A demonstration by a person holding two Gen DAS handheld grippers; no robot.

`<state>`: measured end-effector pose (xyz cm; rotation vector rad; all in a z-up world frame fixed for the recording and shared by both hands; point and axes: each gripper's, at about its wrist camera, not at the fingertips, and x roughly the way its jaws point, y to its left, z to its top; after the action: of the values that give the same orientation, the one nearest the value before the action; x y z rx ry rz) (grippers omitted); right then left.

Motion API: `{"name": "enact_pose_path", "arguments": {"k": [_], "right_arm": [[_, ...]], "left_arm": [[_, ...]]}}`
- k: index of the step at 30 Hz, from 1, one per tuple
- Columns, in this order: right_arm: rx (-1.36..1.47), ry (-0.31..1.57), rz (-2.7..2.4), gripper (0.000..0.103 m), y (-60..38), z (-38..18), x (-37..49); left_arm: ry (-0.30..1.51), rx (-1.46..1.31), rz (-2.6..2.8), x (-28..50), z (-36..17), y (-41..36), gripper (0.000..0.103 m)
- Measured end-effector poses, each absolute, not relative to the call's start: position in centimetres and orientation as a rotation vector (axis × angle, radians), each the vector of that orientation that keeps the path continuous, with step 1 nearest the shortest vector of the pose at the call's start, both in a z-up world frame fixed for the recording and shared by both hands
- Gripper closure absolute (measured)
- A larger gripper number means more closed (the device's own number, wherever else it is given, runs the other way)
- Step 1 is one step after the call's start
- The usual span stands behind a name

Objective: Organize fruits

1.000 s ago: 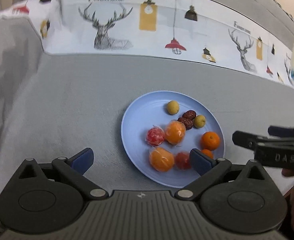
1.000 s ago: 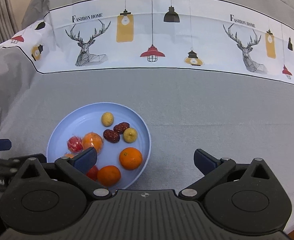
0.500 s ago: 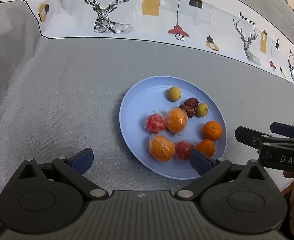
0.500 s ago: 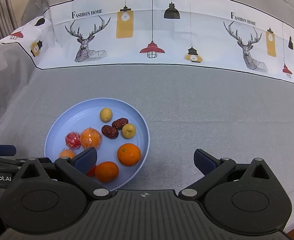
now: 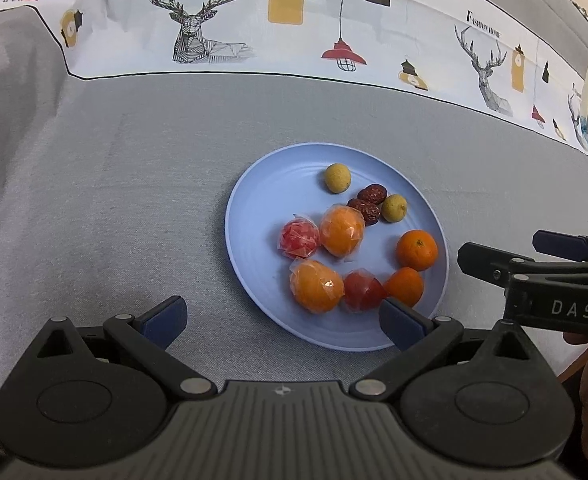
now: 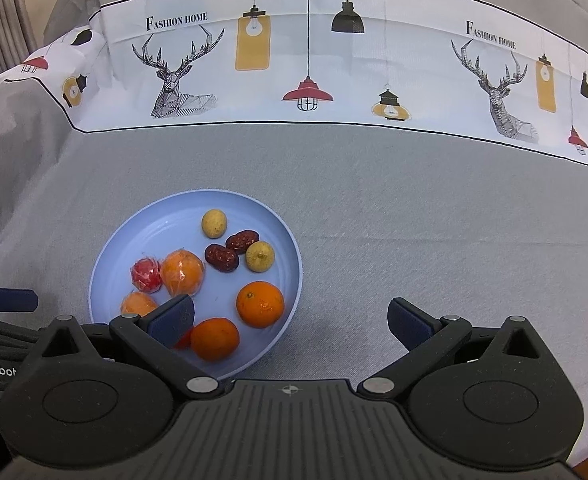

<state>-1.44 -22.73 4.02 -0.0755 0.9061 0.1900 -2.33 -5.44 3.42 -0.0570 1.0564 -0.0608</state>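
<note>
Blue plate [image 5: 254, 200] of fruit mid-frame on our grey tablecloth [image 5: 114, 180], oranges [image 5: 417, 249], dates [image 5: 371, 194] and wrapped pieces on it, our left gripper [image 5: 282, 318] spread wide and empty at its near rim, our right gripper [image 6: 292, 320] likewise agape, lower frame.

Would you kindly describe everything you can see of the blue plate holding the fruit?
The blue plate is round, pale blue and matte, plastic by the look of it, with faint concentric rings and a low raised rim. It lies flat on the grey tablecloth. Nine small items rest in it, mostly in its right and near parts, leaving the far left bare. Neither hand-held gripper visibly touches it; one finger of each crosses its near edge in the view.
</note>
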Motion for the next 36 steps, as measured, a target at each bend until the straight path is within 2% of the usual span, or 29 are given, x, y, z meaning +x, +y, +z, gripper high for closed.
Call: {"name": "enact_pose_path", "arguments": {"k": [36], "right_arm": [[-0.073, 0.916, 0.187, 0.001, -22.51, 3.69, -1.45]], "left_arm": [[1.066, -0.038, -0.062, -2.48, 3.13, -5.92, 0.001]]}}
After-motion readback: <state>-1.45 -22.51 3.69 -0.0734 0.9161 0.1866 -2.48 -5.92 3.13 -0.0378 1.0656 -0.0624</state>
